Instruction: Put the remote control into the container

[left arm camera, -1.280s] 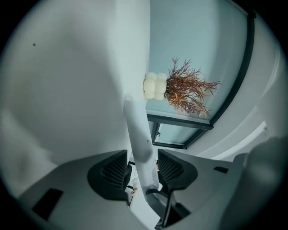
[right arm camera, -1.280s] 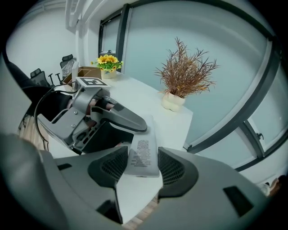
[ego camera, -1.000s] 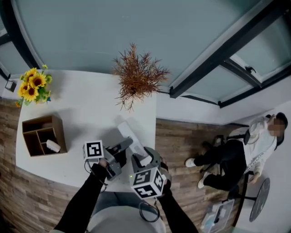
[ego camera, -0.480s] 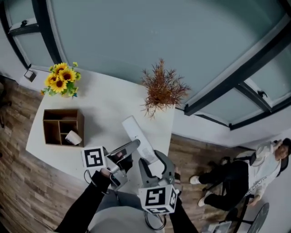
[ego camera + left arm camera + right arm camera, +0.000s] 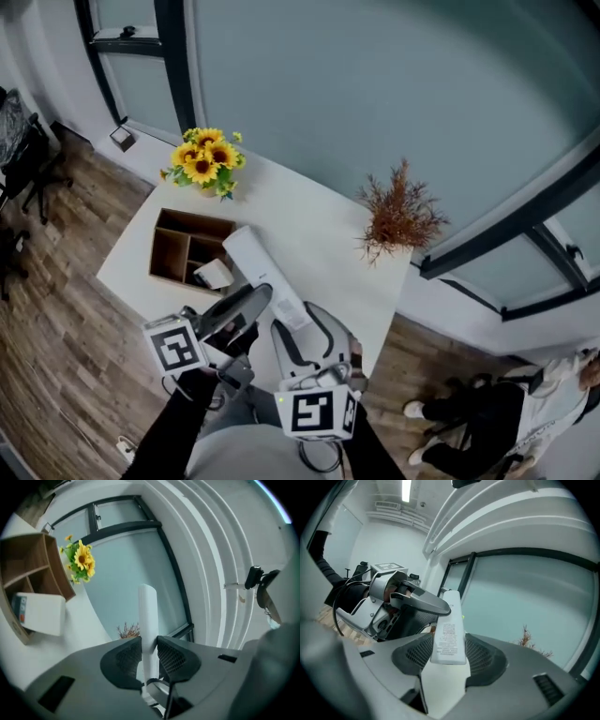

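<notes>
The white remote control [image 5: 255, 270] is up in the air over the white table [image 5: 319, 253], long and slim, its far end close to the wooden container [image 5: 167, 246]. Both grippers hold it. My right gripper [image 5: 302, 328] is shut on its near end across the width [image 5: 449, 634]. My left gripper [image 5: 251, 302] has just been closing, and its pads now press the remote's thin edges [image 5: 148, 611]. The container [image 5: 28, 569] has several compartments, and a small white box [image 5: 214, 274] lies in one.
A sunflower bunch [image 5: 202, 161] stands behind the container, and a dried brown plant [image 5: 398, 216] sits at the table's far right. Glass wall panels rise beyond. A seated person [image 5: 487, 431] is at the lower right on the wood floor.
Both grippers have risen with the remote and carried it leftward towards the container. The view has swung, so the table and container now lie under the remote's tip.
</notes>
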Tool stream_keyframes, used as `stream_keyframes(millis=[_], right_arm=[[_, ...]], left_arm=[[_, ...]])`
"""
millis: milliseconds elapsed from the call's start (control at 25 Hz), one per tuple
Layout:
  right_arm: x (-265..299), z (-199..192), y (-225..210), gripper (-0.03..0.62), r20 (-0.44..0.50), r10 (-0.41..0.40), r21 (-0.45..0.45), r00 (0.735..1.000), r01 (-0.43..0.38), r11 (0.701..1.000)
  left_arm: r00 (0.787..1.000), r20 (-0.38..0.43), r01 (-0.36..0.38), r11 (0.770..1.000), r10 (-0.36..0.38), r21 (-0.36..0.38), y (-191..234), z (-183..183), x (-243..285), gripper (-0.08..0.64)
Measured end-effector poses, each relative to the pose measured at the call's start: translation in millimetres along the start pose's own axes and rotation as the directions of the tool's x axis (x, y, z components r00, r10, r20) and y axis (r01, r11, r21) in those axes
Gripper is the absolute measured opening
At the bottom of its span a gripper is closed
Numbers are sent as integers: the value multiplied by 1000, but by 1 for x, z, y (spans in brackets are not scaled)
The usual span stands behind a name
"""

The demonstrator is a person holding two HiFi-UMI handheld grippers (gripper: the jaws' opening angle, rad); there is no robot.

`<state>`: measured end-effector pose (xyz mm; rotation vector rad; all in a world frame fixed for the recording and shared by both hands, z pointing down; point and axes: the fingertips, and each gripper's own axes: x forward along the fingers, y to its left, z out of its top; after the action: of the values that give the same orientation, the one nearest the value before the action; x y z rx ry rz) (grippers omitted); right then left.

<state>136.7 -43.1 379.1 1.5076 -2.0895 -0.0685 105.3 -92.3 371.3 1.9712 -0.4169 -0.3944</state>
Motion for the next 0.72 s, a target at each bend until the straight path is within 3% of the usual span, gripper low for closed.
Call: stream_keyframes(millis=[280,560,720], right_arm=[[23,44,49,215,98,145,-11,985,-145,989],[36,69,76,215,139,184,-20,973,-183,983],[42,72,78,215,136,198,13,971,-202,979]], left_arm=[[983,181,-46,999,41,23,2,51,-68,111],[954,290,-100,992,72,82,4,93,-112,110],[939,324,-187,963,117,195,13,118,-130,110]])
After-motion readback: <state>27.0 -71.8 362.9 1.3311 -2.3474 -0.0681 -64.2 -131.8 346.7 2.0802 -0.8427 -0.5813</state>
